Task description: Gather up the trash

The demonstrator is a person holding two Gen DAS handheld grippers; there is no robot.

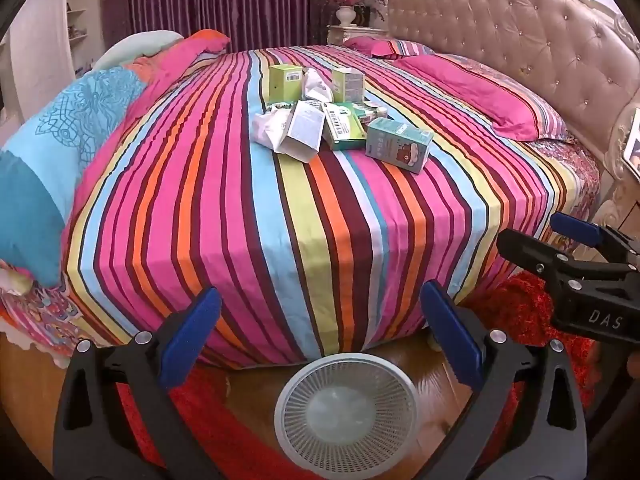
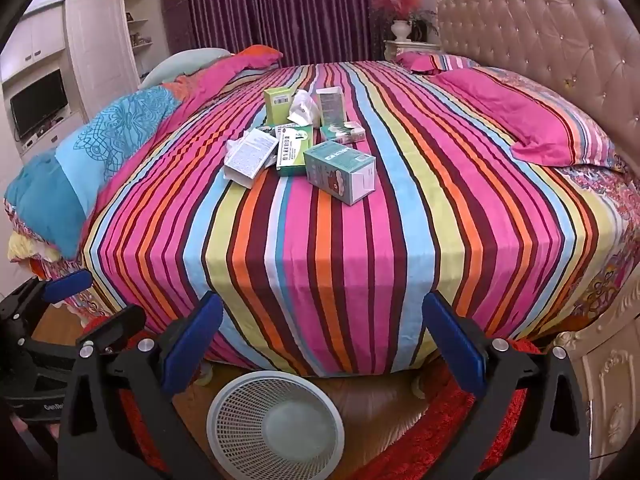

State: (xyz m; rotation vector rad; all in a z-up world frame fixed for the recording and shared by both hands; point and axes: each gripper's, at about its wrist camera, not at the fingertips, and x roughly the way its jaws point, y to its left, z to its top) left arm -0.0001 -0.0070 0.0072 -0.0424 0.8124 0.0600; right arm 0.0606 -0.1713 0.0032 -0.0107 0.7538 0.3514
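Observation:
A pile of trash lies mid-bed on the striped sheet (image 1: 280,220): a teal carton (image 1: 400,144) (image 2: 340,170), a green-and-white box (image 1: 344,124) (image 2: 294,148), a white box (image 1: 300,132) (image 2: 250,152), a lime box (image 1: 284,80) (image 2: 278,102) and crumpled paper (image 1: 316,88) (image 2: 304,108). A white mesh wastebasket (image 1: 346,412) (image 2: 276,426) stands on the floor at the bed's near edge. My left gripper (image 1: 320,332) (image 2: 92,304) hangs open above the basket, holding nothing. Beside it, my right gripper (image 2: 320,340) (image 1: 548,240) is open and holds nothing too. Both are well short of the pile.
A pink pillow (image 1: 472,92) and tufted headboard (image 1: 520,20) are at the right, a blue quilt (image 1: 60,152) at the left. A red rug (image 2: 420,440) lies on the wooden floor around the basket. A carved bedside cabinet (image 2: 608,380) stands at the right.

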